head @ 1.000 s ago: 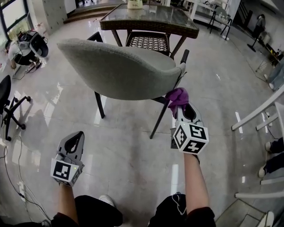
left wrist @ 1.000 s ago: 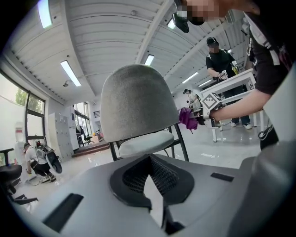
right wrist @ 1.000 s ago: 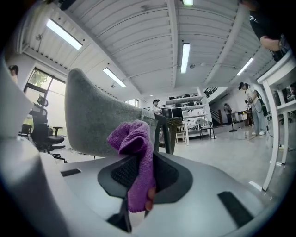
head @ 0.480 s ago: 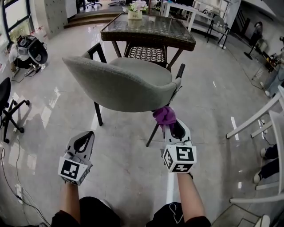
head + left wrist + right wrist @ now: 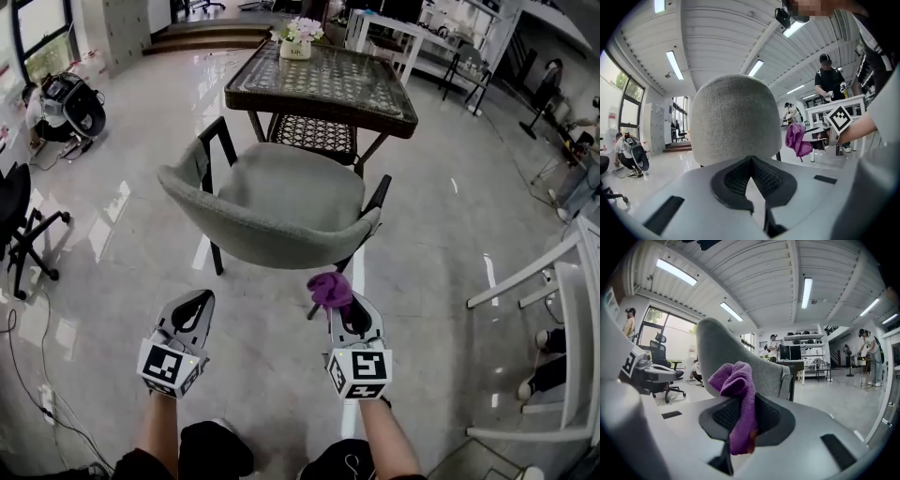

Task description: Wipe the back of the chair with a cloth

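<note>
Purple cloth bunched in the clenched right gripper, just beside the grey chair back at its 11 o'clock; left gripper closed and empty, so the unbraced chair may slide on the glossy floor, or upholstery drag may tug the cloth loose.

Low in the frame, the left gripper is closed and empty. The right gripper pinches a purple cloth.
</note>
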`<state>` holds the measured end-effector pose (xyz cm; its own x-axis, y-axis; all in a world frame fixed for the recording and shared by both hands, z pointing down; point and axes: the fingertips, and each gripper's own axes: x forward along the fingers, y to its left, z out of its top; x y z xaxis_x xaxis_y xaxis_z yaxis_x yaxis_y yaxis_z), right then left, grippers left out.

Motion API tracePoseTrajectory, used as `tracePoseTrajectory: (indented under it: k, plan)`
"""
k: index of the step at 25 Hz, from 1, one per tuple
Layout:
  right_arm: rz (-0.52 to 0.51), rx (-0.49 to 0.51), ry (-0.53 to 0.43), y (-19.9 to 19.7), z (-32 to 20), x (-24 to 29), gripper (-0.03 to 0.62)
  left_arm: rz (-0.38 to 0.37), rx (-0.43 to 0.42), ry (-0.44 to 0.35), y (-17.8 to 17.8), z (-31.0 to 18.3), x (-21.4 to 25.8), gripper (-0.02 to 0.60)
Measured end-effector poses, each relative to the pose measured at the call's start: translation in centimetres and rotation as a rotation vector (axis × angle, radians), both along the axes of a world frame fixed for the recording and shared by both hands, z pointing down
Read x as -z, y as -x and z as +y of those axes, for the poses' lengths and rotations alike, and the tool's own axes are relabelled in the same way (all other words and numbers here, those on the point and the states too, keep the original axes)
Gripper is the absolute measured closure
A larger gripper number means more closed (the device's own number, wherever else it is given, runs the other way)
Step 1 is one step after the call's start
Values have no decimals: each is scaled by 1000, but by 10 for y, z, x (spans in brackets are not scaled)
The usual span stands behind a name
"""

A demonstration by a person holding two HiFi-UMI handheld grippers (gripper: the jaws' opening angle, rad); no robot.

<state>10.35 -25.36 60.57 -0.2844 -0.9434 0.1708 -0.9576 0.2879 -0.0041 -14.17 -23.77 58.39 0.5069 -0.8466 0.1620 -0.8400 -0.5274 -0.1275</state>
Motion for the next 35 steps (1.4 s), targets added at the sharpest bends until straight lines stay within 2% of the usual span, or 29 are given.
tracePoseTrajectory:
  k: [10, 16, 23, 28, 35]
  plan:
    - [-78, -61, 42, 14, 25, 74, 505, 21, 9, 11, 15, 3, 94, 572]
    - [-73, -78, 72, 16, 39, 145, 505, -23, -32, 8, 10, 22, 161, 572]
    - [-121, -115, 72, 22, 54, 232, 505, 38, -3, 23, 17, 30, 236, 572]
    - [-124, -136, 69, 25, 61, 276, 505, 36, -23, 11, 12, 35, 282, 572]
    - [-182, -197, 74, 28, 70, 334, 507, 76, -3, 25, 23, 43, 334, 572]
